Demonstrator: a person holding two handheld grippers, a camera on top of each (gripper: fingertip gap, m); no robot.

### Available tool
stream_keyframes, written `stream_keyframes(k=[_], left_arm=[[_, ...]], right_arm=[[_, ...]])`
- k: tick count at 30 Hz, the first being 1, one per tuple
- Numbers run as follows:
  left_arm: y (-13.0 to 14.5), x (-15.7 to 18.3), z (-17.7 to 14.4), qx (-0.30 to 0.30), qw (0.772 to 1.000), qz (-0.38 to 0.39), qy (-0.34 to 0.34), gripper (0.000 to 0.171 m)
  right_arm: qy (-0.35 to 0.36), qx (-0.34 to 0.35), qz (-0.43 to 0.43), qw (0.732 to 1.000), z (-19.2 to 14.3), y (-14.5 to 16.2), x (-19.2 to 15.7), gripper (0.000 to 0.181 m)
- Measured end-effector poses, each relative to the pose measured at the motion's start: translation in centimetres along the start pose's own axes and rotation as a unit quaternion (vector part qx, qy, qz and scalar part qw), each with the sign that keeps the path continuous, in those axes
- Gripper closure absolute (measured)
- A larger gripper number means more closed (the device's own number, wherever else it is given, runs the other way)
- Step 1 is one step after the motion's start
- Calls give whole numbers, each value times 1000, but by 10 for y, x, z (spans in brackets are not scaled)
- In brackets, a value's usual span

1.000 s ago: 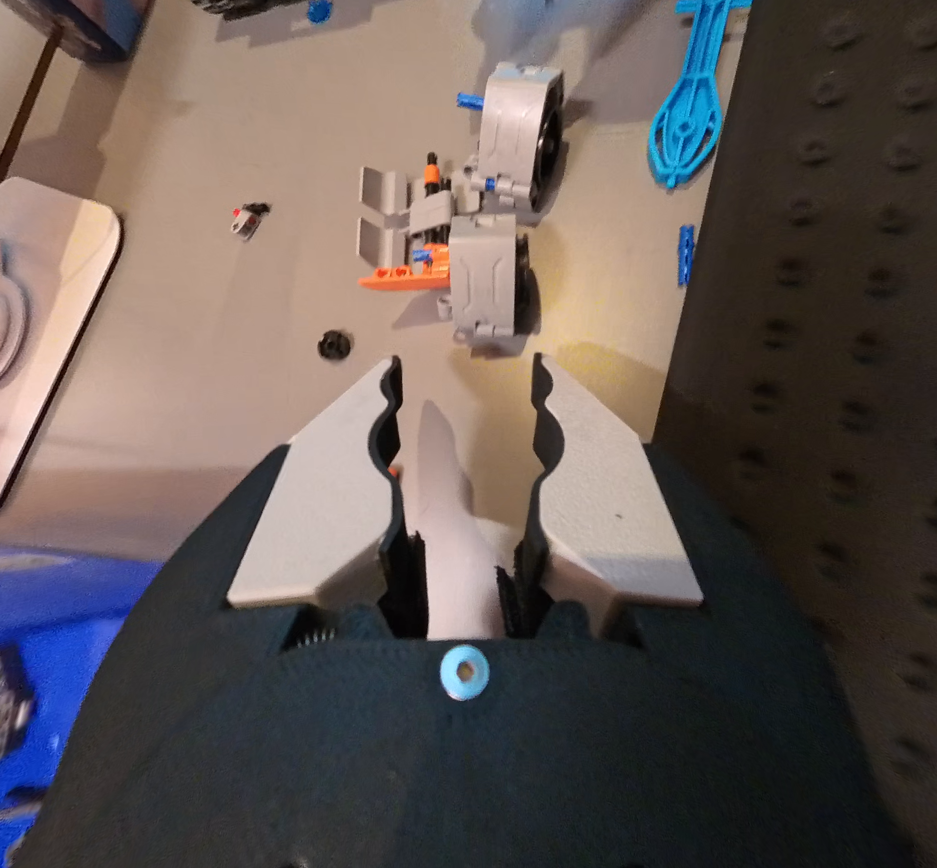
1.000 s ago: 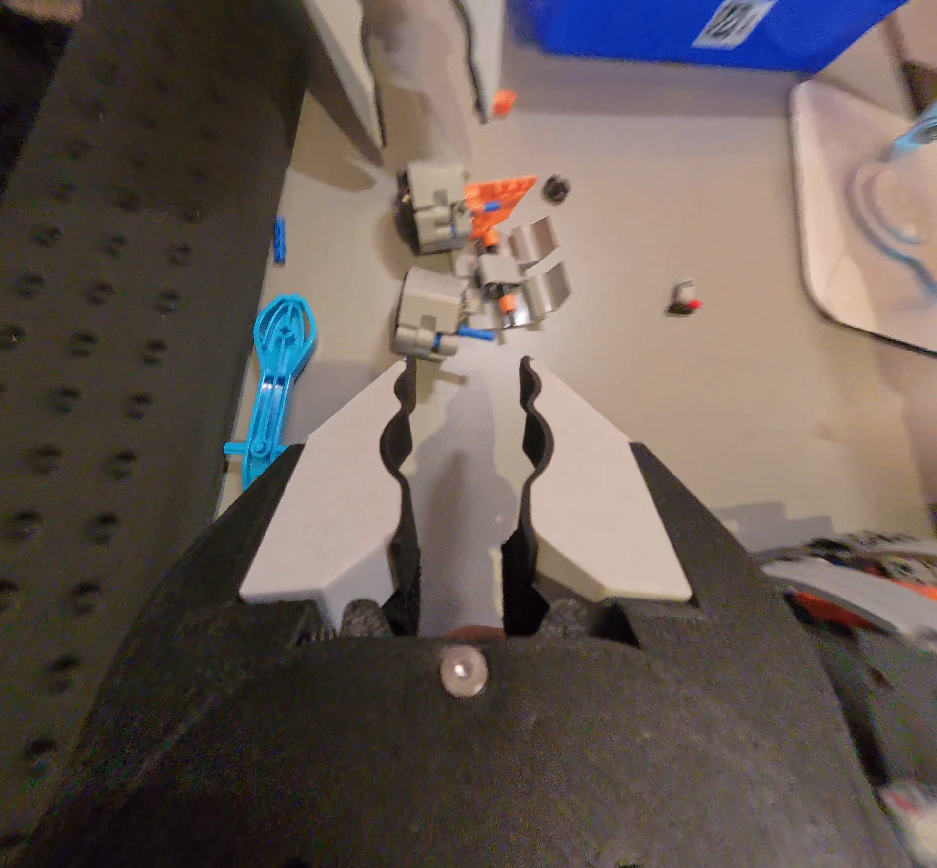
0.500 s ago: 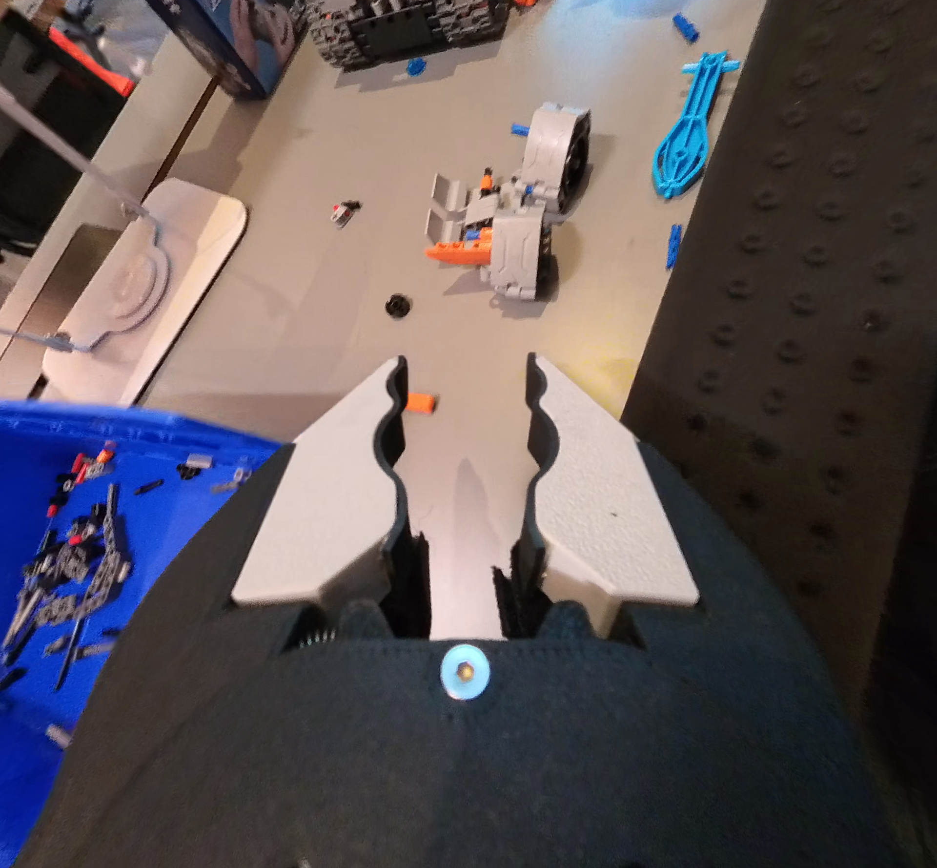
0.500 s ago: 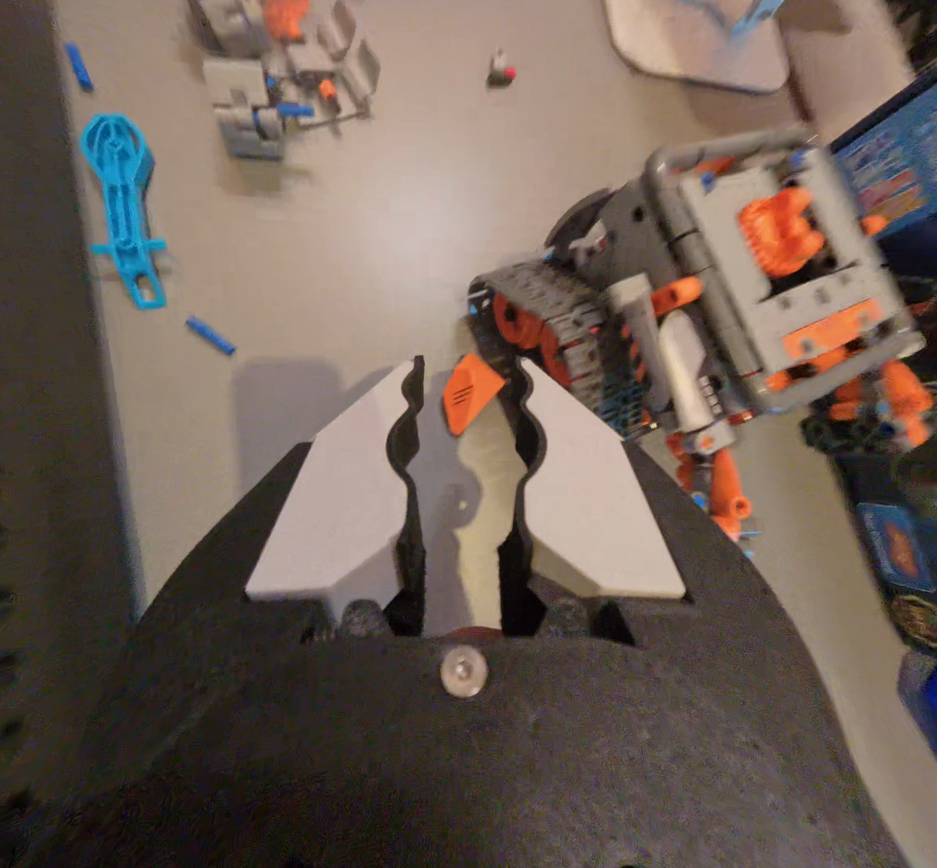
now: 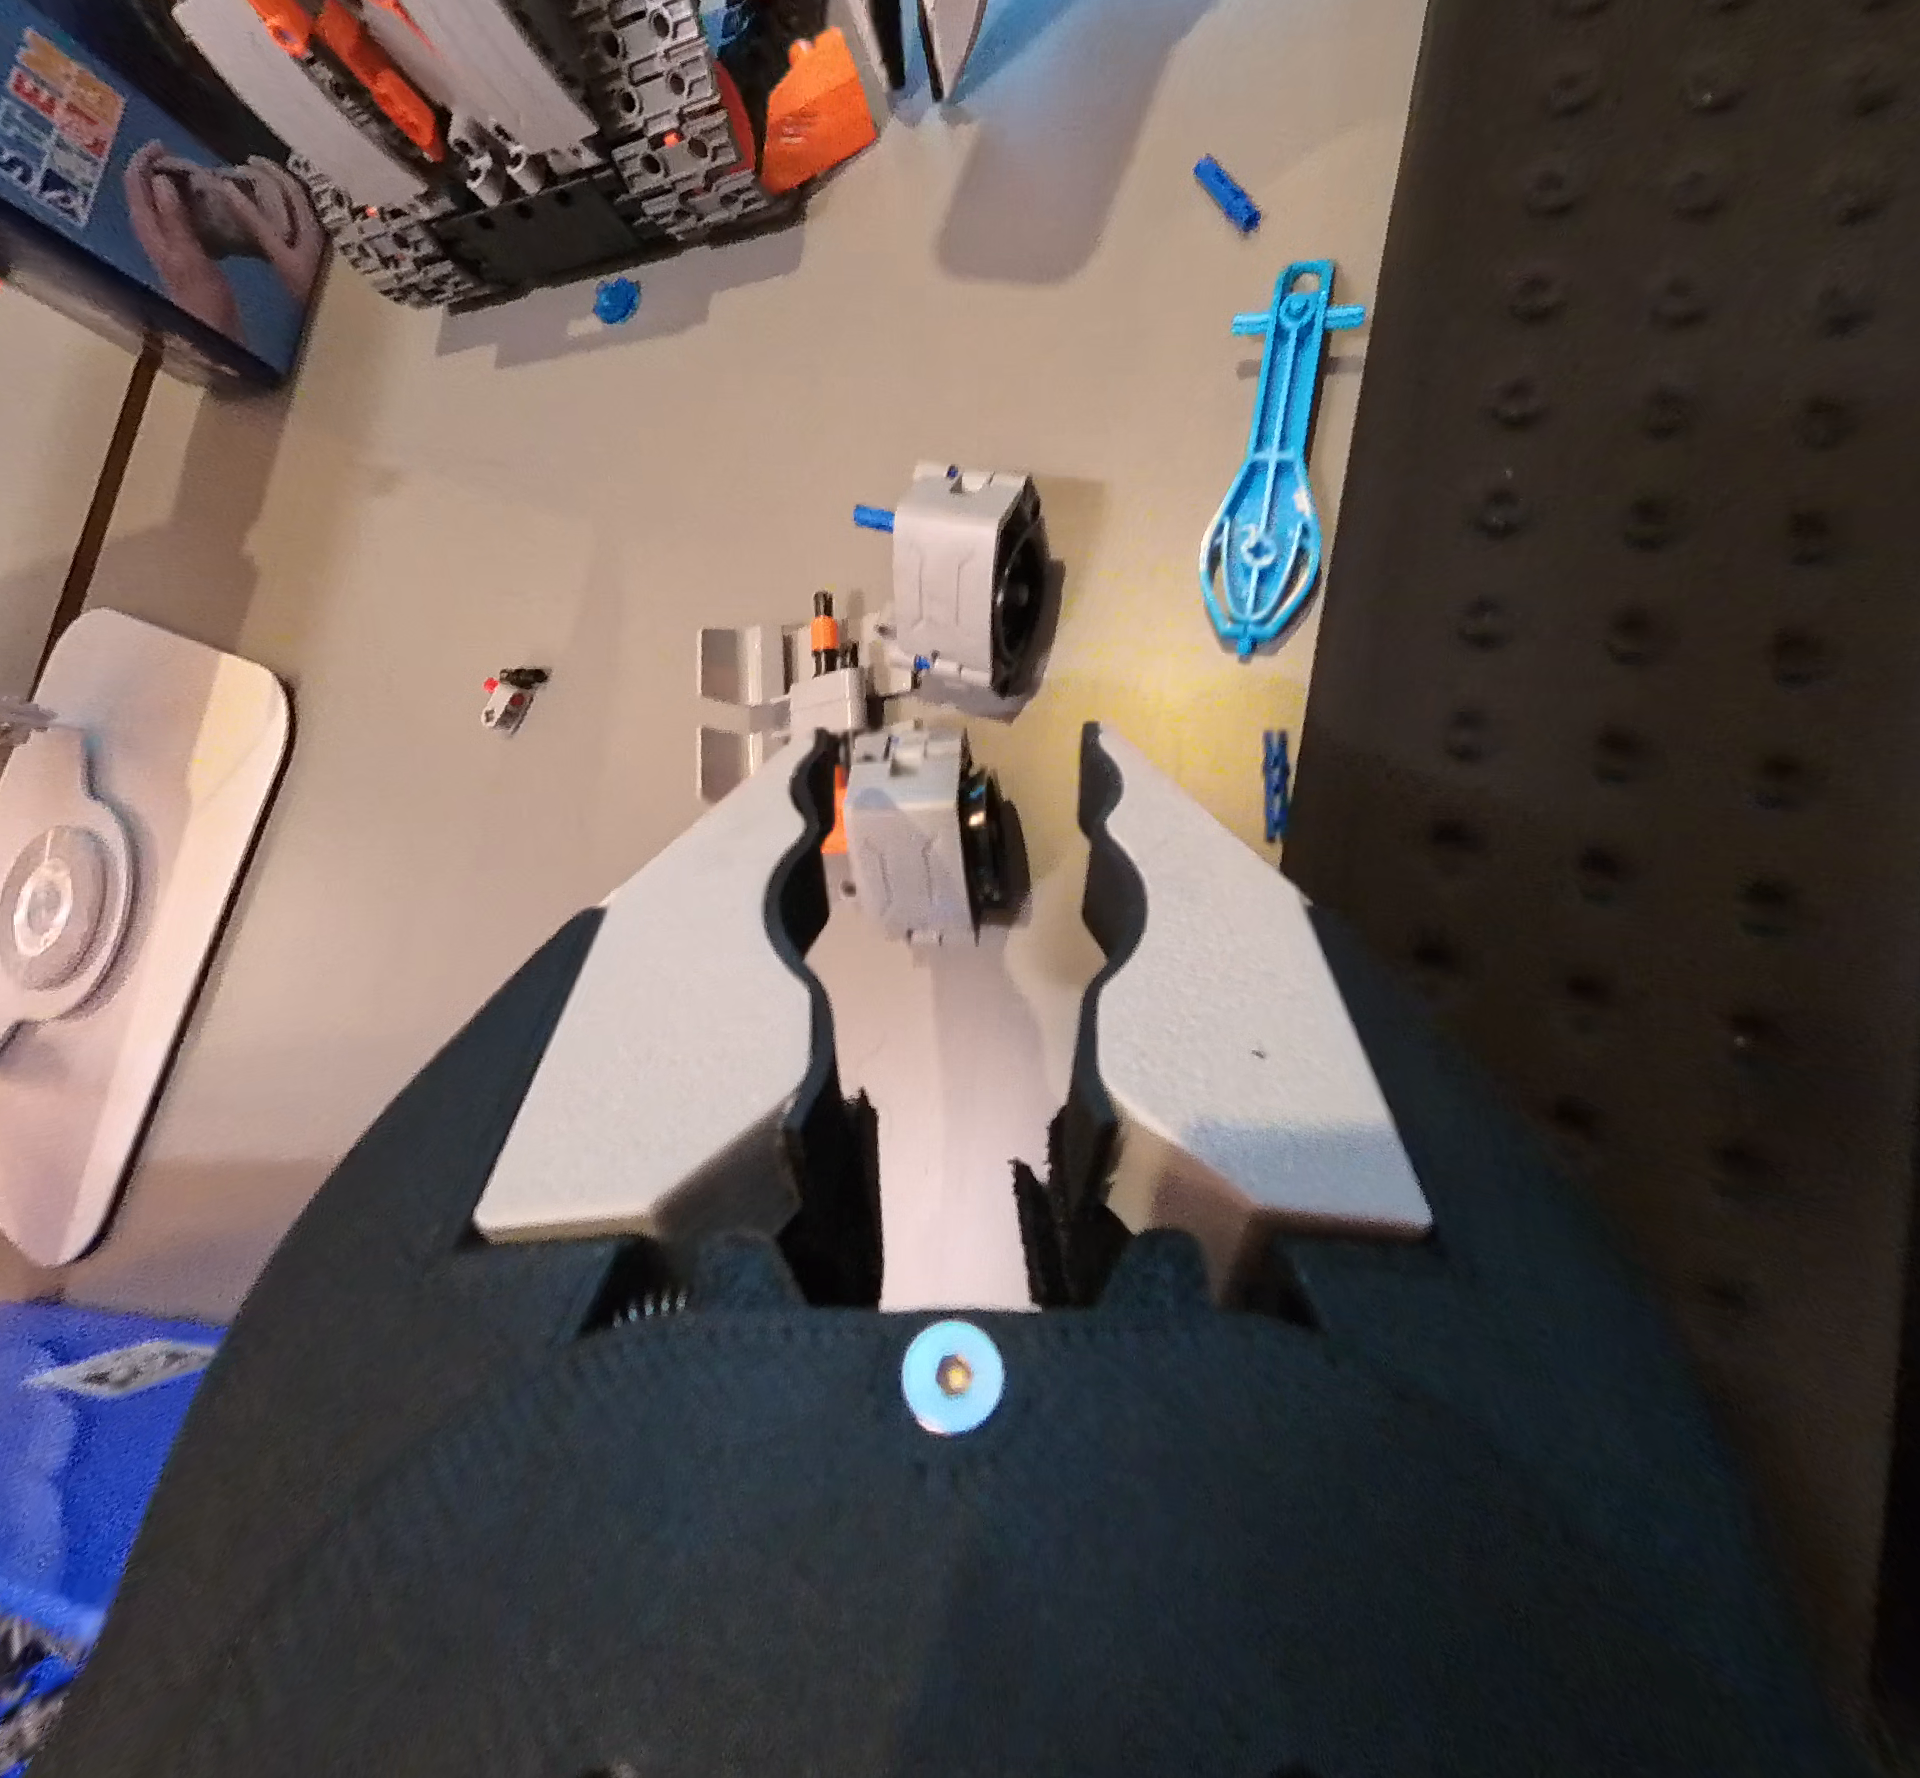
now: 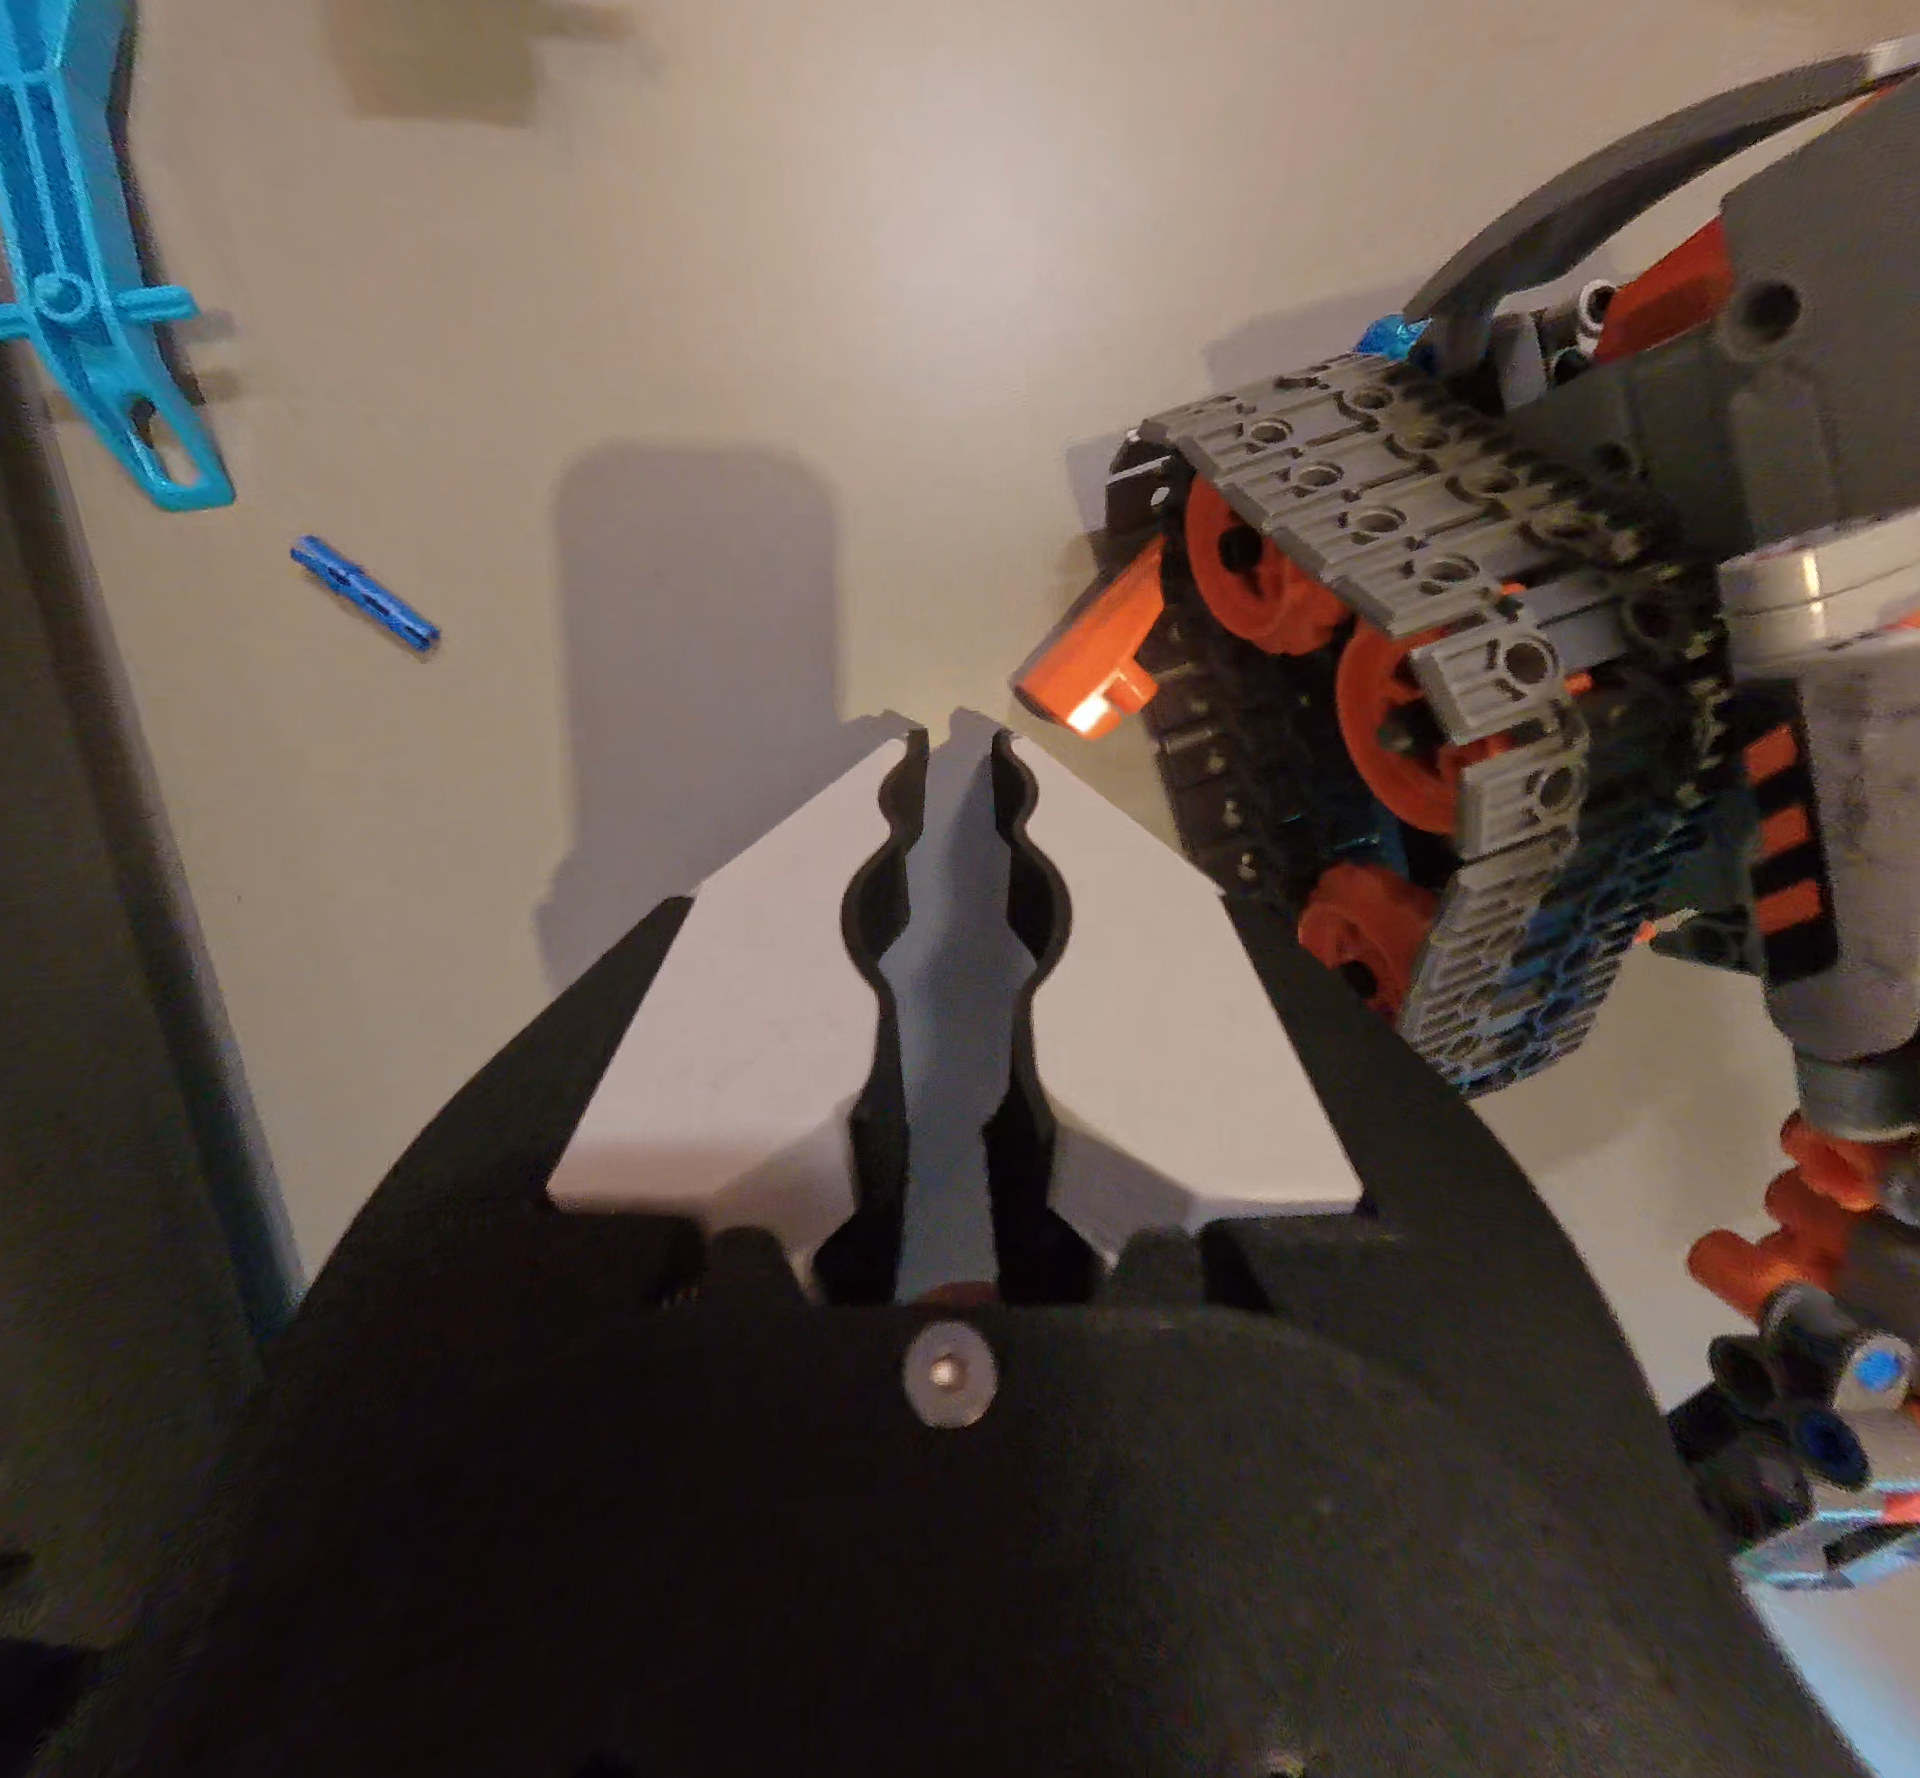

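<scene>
In the left wrist view, a small grey brick assembly (image 5: 914,793) with black wheels and orange bits lies on the beige surface (image 5: 468,502), one wheeled block sitting between the spread fingers of the left gripper (image 5: 951,772), touching neither that I can tell. In the right wrist view, the right gripper (image 6: 958,741) has its fingers nearly pressed together, empty, tips just beside an orange piece (image 6: 1101,648) on the tracked brick vehicle (image 6: 1455,710).
</scene>
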State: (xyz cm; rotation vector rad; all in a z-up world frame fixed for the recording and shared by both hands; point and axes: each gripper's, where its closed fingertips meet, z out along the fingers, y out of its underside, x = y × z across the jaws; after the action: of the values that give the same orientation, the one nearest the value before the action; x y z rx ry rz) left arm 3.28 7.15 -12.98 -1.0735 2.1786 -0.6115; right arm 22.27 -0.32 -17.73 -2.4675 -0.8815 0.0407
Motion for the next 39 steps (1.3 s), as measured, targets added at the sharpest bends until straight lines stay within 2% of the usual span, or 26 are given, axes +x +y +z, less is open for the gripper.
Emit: stream_keyframes(k=[6, 10, 12, 15, 18, 24, 29, 33, 34, 36, 39], left_arm=[[-19, 5, 21, -7, 1000, 8, 18, 126], [-17, 5, 33, -27, 999, 12, 14, 124], [-19, 5, 35, -24, 1000, 7, 15, 124], [-22, 2, 34, -16, 1000, 1, 10, 124], [-24, -3, 33, -9, 1000, -7, 3, 124], [-12, -32, 16, 0, 998, -48, -33, 124], [-11, -35, -2, 41, 995, -89, -11, 123], [-7, -23, 10, 15, 997, -74, 13, 123], [-6, -20, 13, 7, 997, -69, 18, 123], [-4, -15, 16, -2, 998, -64, 28, 122], [-3, -14, 16, -1, 997, -68, 35, 123]], right_arm=[[23, 52, 46, 997, -18, -7, 18, 157], [17, 52, 50, 997, -8, -12, 16, 144], [11, 48, 46, 998, 1, -15, 13, 145], [8, 34, 27, 999, 10, -16, 10, 164], [-3, 43, 14, 999, 5, -20, 3, 165], [-38, 123, -29, 991, -13, -57, -24, 165], [-70, 94, -51, 992, 9, -70, -49, 165], [-102, 68, -38, 992, 24, -76, -67, 164], [-115, 64, -38, 991, 25, -76, -72, 158], [-134, 65, -43, 988, 22, -76, -80, 149], [-129, 87, -37, 987, 14, -80, -75, 149]])
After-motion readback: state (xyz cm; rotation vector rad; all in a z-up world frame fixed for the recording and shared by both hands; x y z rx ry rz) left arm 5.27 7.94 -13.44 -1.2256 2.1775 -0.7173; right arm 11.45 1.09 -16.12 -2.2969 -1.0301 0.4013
